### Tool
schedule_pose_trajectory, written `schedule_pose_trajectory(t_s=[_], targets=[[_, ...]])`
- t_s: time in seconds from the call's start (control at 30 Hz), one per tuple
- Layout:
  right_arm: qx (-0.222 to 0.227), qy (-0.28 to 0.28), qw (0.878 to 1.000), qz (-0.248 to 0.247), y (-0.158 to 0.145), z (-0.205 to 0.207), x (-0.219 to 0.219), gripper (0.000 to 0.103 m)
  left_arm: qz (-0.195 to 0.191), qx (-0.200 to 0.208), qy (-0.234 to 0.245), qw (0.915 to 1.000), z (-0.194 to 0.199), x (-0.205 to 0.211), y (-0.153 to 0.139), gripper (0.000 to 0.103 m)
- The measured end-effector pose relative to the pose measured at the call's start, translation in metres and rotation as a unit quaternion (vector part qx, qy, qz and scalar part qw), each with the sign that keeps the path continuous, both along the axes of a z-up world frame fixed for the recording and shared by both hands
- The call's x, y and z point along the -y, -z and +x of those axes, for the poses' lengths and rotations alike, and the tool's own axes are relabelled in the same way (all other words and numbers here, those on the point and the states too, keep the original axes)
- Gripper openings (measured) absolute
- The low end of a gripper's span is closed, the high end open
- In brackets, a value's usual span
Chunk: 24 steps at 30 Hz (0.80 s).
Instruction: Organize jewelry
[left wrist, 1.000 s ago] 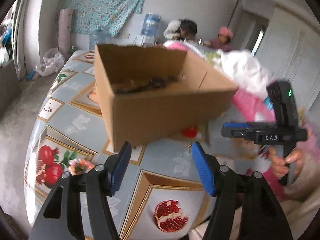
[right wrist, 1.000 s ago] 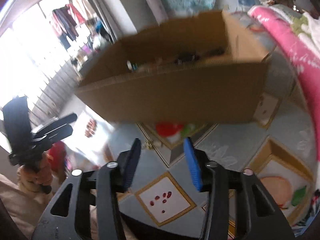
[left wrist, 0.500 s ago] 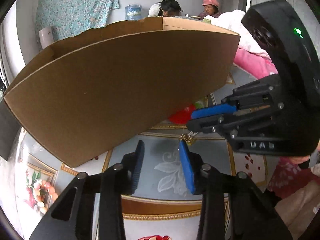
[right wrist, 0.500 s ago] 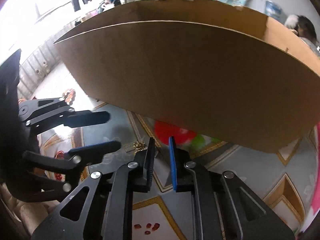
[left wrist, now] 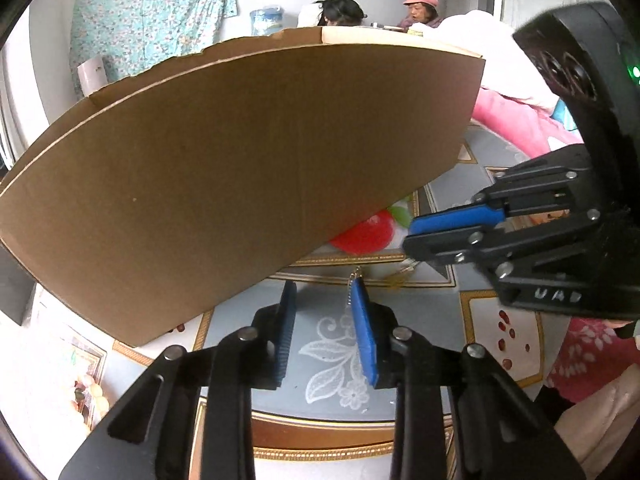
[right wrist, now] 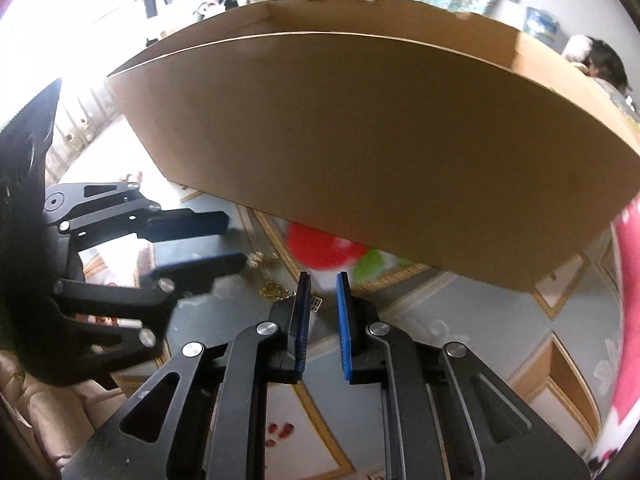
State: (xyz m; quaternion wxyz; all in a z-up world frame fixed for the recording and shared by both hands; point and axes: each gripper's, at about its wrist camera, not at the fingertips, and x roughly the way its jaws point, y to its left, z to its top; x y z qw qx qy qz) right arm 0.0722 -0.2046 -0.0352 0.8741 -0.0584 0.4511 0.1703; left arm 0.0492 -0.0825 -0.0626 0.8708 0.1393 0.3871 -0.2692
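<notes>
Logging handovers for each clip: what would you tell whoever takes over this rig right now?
Left gripper: open, jaws have just been closing, nothing between the pads.
Right gripper: open by a narrow gap after closing, nothing visibly gripped.
Both point down at the gold chain, which lies on the cloth in front of the box, just beside the right gripper's fingertips.
Done: both grippers brought to the chain. The box's contents are hidden.
Left: grip the chain, lift it, probably put it in the box.
</notes>
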Motion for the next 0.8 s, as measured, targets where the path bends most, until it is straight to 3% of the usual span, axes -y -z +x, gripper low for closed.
schedule_pose_trajectory(t_s=[0.33, 0.47, 0.63, 0.8], targets=[[-0.007, 0.035, 0.999, 0.014, -0.002, 0.013, 0.011, 0.011, 0.012, -0.004, -0.035, 0.9993, -0.006, -0.018, -0.001, 0.025], [-0.007, 0.048, 0.998, 0.029, -0.002, 0.012, 0.018, 0.013, -0.009, -0.012, -0.045, 0.9989, -0.010, -0.031, -0.003, 0.025], [0.000, 0.070, 0.994, 0.080, -0.014, 0.008, 0.027, 0.017, -0.063, -0.005, -0.003, 0.9980, -0.014, -0.027, -0.016, 0.025], [0.005, 0.078, 0.993, 0.086, -0.020, 0.005, 0.027, 0.018, -0.041, -0.003, 0.025, 0.9989, -0.005, 0.000, -0.005, 0.025]])
